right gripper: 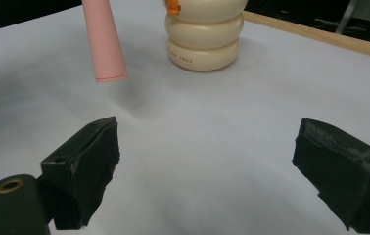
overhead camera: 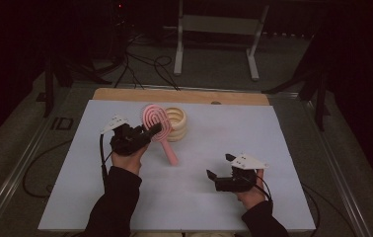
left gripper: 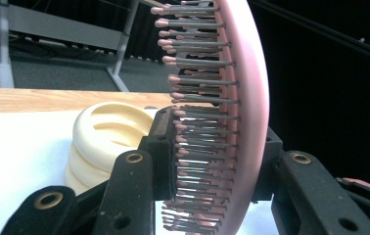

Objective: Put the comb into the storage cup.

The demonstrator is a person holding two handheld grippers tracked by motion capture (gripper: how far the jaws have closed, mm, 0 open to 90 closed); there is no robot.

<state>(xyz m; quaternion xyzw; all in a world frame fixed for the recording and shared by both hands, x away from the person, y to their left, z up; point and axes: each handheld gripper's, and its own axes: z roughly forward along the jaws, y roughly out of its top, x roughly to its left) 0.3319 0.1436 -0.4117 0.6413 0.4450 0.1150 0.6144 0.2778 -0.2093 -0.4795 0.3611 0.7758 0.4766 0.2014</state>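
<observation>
Left tool (overhead camera: 151,132) grips the pink hairbrush (overhead camera: 156,121) by its head, lifted near the tabletop's (overhead camera: 273,148) far edge beside the cream holder (overhead camera: 175,123). Right tool (overhead camera: 216,175) waits released. Next, probably lowering the handle into that holder, kept upright.

My high view looks forward and down over the white table sheet (overhead camera: 184,197) from the near edge. My left gripper view sits close behind the pink bristled plastic hairbrush (left gripper: 232,122), facing the cream ribbed round holder (left gripper: 104,142). My right gripper view looks low across the sheet toward that same holder (right gripper: 205,34) and the brush's handle.
</observation>
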